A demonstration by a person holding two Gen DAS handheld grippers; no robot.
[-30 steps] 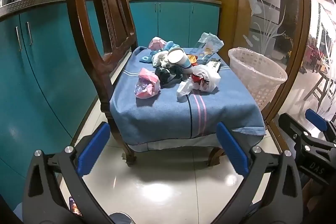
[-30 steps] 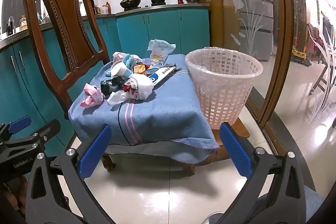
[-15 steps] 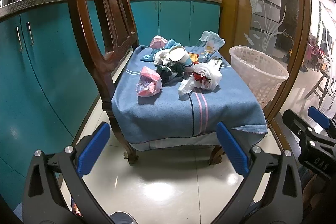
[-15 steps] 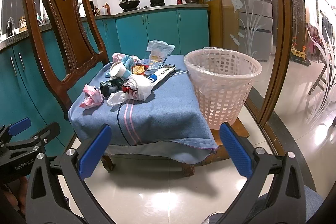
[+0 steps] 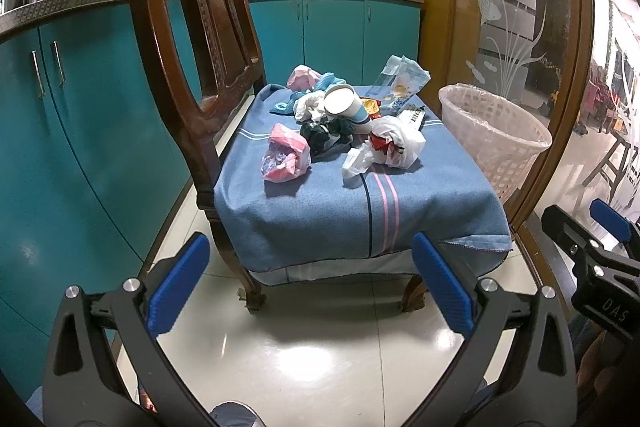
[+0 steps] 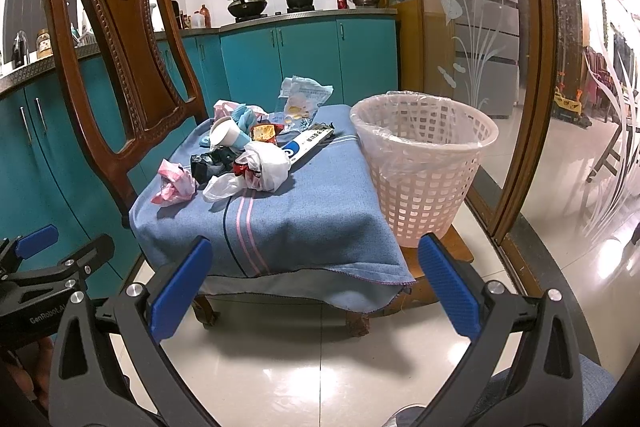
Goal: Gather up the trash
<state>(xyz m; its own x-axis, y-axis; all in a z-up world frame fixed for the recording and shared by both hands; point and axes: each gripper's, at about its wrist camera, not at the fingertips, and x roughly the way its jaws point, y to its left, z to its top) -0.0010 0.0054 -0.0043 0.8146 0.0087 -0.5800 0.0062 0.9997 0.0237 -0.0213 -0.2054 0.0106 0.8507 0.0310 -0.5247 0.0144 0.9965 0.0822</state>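
Observation:
A pile of trash lies on a blue cloth point(image 5: 352, 211) over a wooden chair seat: a pink crumpled wrapper point(image 5: 285, 154), a white plastic bag point(image 5: 394, 143), a black wrapper point(image 5: 320, 135), a paper cup point(image 5: 344, 103) and a clear packet point(image 5: 402, 79). A white lattice bin point(image 6: 424, 155) with a liner stands to the right of the cloth. My left gripper point(image 5: 310, 285) and right gripper point(image 6: 314, 289) are both open and empty, held low over the floor in front of the chair. The pink wrapper point(image 6: 174, 183) and white bag point(image 6: 260, 171) also show in the right wrist view.
The chair's tall wooden back point(image 6: 120, 39) rises at the left. Teal kitchen cabinets point(image 5: 60, 131) run along the left and back. A glass sliding door with a wooden frame point(image 6: 532, 75) stands to the right of the bin. The floor is glossy white tile point(image 6: 304, 359).
Both grippers have drifted slightly back from the chair and stay open. The trash and bin have not moved.

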